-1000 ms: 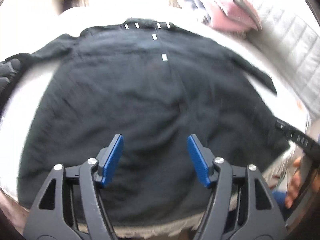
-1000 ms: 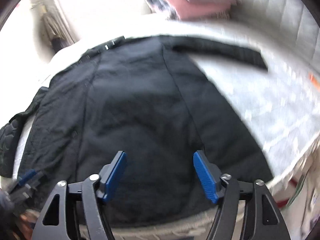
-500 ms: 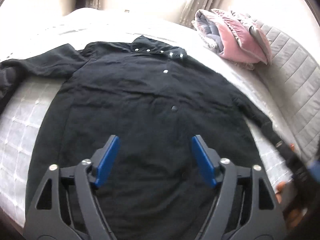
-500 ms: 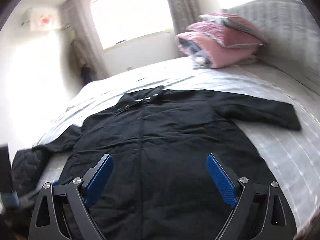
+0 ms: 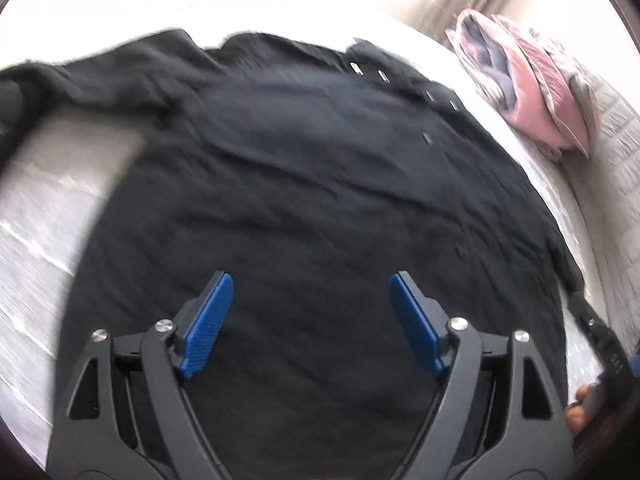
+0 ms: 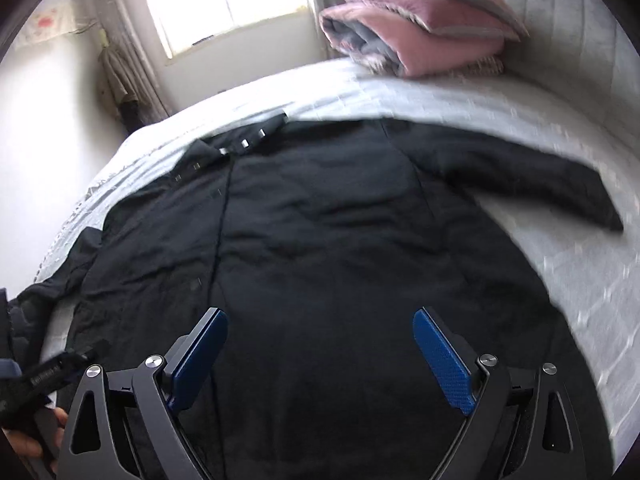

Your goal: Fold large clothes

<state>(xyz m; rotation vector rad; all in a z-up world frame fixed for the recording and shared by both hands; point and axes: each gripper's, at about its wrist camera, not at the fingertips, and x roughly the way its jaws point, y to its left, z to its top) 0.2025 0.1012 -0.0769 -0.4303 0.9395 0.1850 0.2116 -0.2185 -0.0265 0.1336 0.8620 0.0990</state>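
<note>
Right wrist view: black coat (image 6: 320,260) spread flat on bed (image 6: 560,264), folded pink quilt (image 6: 416,36) beyond its collar. Both grippers' jaws apart, empty. Coat looks bulky, limp; grab sleeve cuff (image 6: 600,208) first.

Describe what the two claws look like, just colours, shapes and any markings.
Both match. The left claw and right claw each have a black plastic frame with triangular cut-outs and silver screw heads at the joints. Each finger ends in a flat blue pad with a fine dotted texture. No cables show. The other claw's black body, seen at each view's edge, carries small white lettering, unreadable.
</note>
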